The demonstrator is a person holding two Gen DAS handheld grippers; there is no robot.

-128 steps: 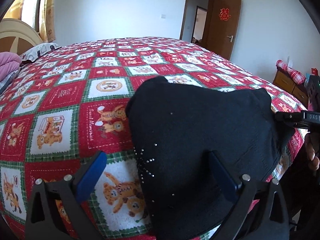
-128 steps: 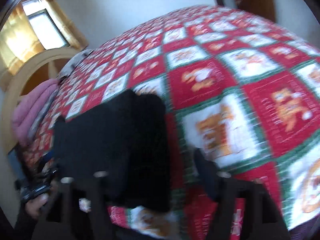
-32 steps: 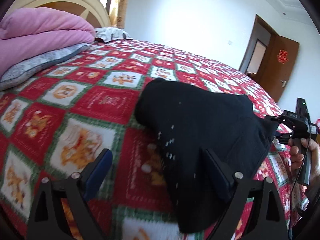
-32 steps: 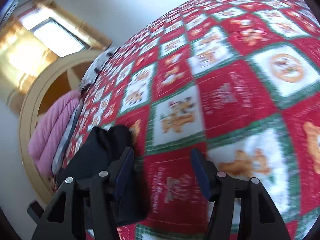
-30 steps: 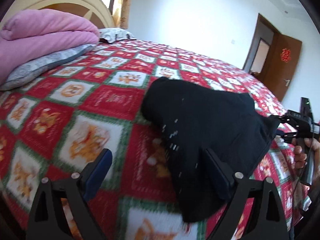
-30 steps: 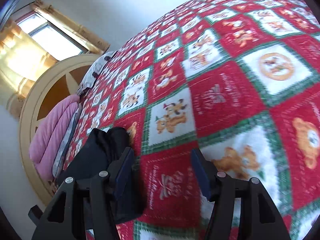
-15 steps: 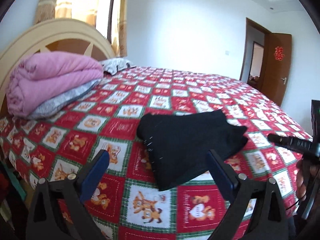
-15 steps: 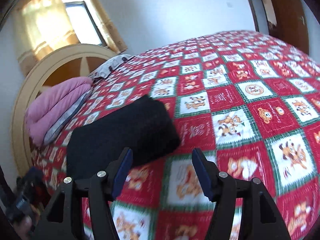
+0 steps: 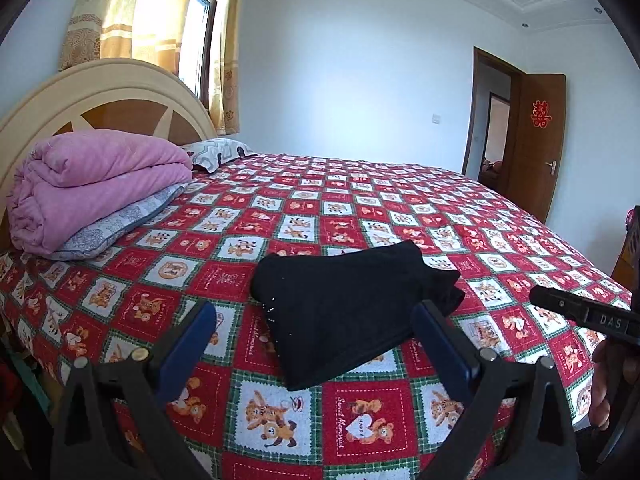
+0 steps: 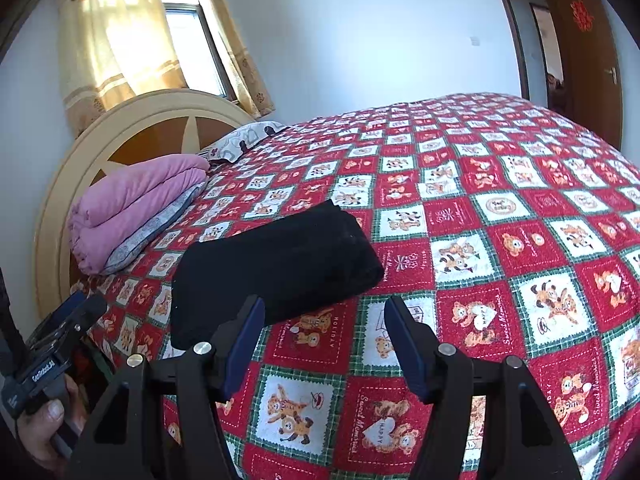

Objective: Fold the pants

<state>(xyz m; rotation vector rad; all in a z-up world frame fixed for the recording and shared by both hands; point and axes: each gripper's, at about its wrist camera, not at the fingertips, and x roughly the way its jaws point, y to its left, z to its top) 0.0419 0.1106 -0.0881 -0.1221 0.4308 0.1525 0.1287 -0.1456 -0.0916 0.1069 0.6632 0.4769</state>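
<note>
Pants [image 9: 352,312]: laid folded on the bed [image 9: 400,208].
Left gripper [image 9: 316,340]: held above pants, tilted down, jaws just widened, spread, empty.
Right gripper [image 10: 324,340]: held beside pants, jaws parted, empty.

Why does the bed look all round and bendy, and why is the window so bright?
Left wrist view: the fisheye lens curves the bed and darkens the corners; the window glows through the curtains. Right wrist view: same bulge, the window is washed out white. Both pictures are sharp, and the black pants show little detail.
</note>
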